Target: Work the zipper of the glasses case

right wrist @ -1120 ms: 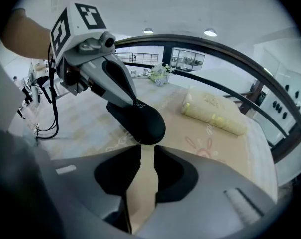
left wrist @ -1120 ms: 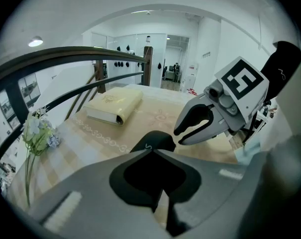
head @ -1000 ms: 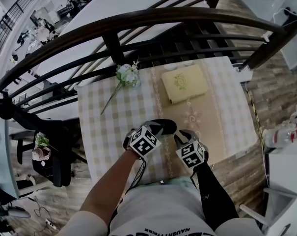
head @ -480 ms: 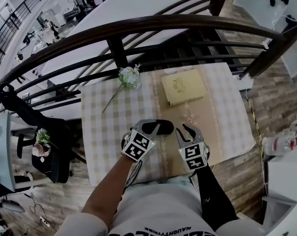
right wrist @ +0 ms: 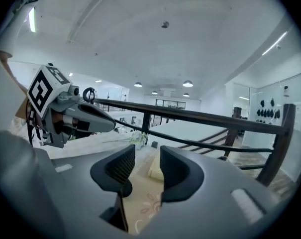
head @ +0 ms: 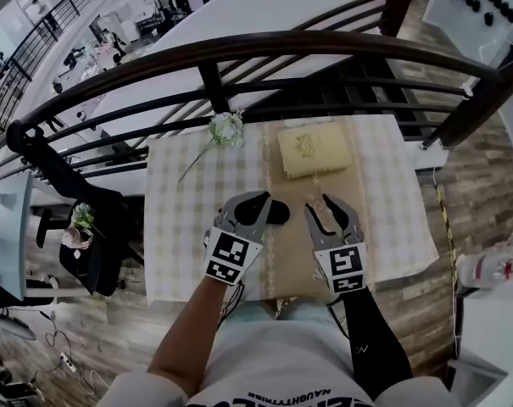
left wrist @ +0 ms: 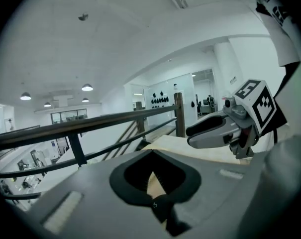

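The black glasses case (head: pixel 276 214) lies on the checked tablecloth (head: pixel 184 227), partly hidden behind my left gripper (head: pixel 254 200). That gripper hangs above the case, raised off the table; in the left gripper view its dark pads meet at the tips (left wrist: pixel 152 154) with nothing between them. To the right of the case, my right gripper (head: pixel 319 203) is raised over the beige runner. Its jaws (right wrist: pixel 145 158) have just been opening and stand apart, empty. Each gripper view shows the other gripper from the side, the right gripper (left wrist: pixel 210 128) and the left gripper (right wrist: pixel 93 118). Neither gripper view shows the case.
A folded yellow cloth (head: pixel 311 149) lies at the far end of the runner, and a white flower sprig (head: pixel 225 130) at the table's far left. A dark curved railing (head: pixel 239 49) runs just beyond the table. The person's legs are at the near edge.
Both grippers have risen off the table toward the camera and tilted up. The right jaws have spread wider. The case stays on the cloth.
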`<state>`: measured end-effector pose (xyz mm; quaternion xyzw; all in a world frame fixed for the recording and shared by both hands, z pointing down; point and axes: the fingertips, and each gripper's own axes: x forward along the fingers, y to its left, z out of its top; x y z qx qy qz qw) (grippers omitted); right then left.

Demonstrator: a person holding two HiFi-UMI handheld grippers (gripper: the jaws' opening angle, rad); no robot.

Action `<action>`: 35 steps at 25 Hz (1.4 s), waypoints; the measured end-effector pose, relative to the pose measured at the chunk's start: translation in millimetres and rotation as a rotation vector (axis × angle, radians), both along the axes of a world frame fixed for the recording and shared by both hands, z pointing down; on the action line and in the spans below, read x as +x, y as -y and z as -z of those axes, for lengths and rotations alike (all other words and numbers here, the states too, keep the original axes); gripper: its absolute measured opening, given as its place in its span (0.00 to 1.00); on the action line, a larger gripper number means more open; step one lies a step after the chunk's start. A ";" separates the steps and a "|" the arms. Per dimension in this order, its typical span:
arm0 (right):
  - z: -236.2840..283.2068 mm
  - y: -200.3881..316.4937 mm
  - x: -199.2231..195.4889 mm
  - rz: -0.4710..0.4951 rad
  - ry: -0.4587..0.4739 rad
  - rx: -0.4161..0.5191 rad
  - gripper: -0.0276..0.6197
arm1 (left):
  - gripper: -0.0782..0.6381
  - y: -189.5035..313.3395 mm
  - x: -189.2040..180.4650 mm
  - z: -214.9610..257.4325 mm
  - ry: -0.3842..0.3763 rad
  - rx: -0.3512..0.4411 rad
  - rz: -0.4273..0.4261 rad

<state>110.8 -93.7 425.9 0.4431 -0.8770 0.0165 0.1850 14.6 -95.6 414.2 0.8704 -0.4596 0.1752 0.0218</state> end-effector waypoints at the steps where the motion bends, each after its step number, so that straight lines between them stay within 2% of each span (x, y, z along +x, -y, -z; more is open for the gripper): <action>1: 8.2 -1.1 3.8 -0.003 0.020 0.018 0.33 | 0.12 -2.3 1.8 11.5 -0.004 0.028 0.015; 6: 44.5 -17.6 18.7 0.007 0.080 0.094 0.33 | 0.12 -22.0 3.2 62.2 -0.038 0.147 0.092; 10: 67.0 -28.4 30.2 0.011 0.110 0.141 0.33 | 0.12 -37.8 -0.1 93.5 -0.054 0.211 0.140; 13: 80.2 -35.1 33.5 0.016 0.139 0.167 0.34 | 0.12 -50.9 -4.2 107.9 -0.072 0.237 0.172; 22: 107.9 -40.6 26.1 0.060 0.187 0.221 0.36 | 0.12 -68.5 -19.3 134.5 -0.058 0.294 0.241; 27: 110.2 -41.2 25.2 0.067 0.195 0.230 0.35 | 0.12 -70.6 -21.8 142.3 -0.071 0.302 0.248; 31: 115.4 -40.0 25.9 0.069 0.201 0.248 0.35 | 0.12 -72.0 -21.0 154.0 -0.057 0.353 0.245; 35: 122.0 -40.0 21.5 0.080 0.202 0.264 0.35 | 0.12 -70.6 -25.1 157.3 -0.055 0.363 0.250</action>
